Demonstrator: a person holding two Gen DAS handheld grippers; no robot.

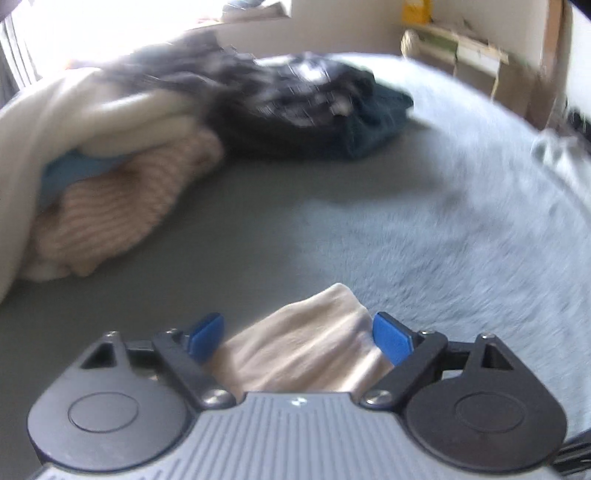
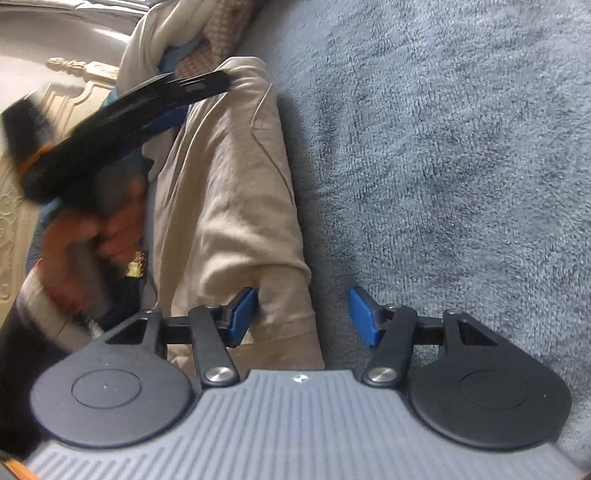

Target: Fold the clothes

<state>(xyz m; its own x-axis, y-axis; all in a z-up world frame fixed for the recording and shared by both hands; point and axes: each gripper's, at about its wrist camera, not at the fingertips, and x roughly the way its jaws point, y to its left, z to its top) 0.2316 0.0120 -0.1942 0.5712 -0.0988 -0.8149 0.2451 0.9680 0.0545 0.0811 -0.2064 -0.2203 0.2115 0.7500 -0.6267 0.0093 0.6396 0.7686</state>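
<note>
Beige garment released on the grey blanket, both tongs apart

The left gripper (image 1: 297, 336) is held wide, a beige garment (image 1: 303, 350) fold lying loose between its pads; the right gripper (image 2: 303, 315) stands apart over the garment's edge; the folded strip should be squared before being regripped.

A home, most likely a bedroom: fluffy grey-blue blanket (image 2: 461, 147) spread over a bed, unsorted clothes pile (image 1: 147, 140) heaped on it, carved cream headboard (image 2: 74, 74) at the edge, bright window (image 1: 110, 22) and cluttered wooden shelf (image 1: 461, 48) against the wall.
</note>
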